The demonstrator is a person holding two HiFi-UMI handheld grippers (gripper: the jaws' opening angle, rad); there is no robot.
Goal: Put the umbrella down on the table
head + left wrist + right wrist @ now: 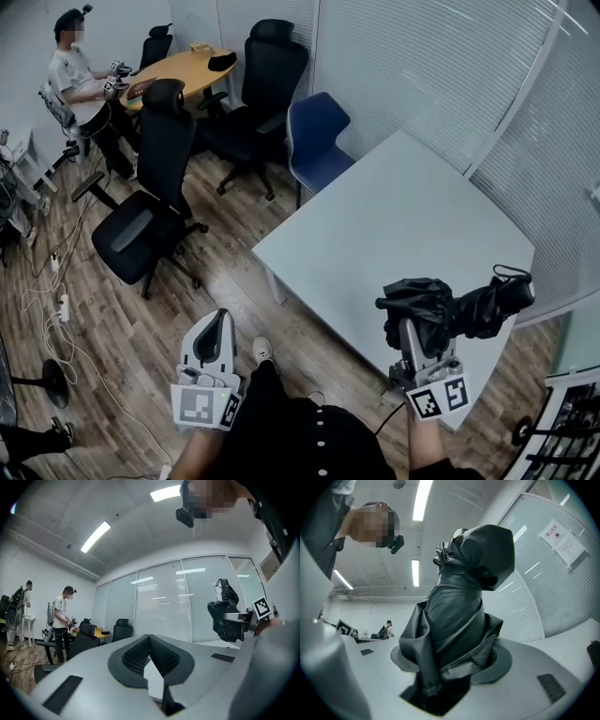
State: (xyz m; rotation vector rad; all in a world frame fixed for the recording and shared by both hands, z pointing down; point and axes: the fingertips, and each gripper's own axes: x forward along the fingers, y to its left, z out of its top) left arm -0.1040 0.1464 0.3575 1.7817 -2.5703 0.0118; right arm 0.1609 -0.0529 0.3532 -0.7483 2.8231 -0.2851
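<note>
The right tongs (413, 325) (451, 670) were seen clamped, fairly wide, on the bunched fabric of the folded black umbrella (457, 310) (458, 616), while the left tongs (214, 343) (149, 657) were closed on nothing. The umbrella was held clear of the pale worktop (394, 216), over its near corner at about five o'clock in the head view, so the carrying step was judged in hand. Lowering it flat and then parting the tongs would be called for next. Its long axis lay roughly level, from nine o'clock towards two o'clock, with the looped end at two.
</note>
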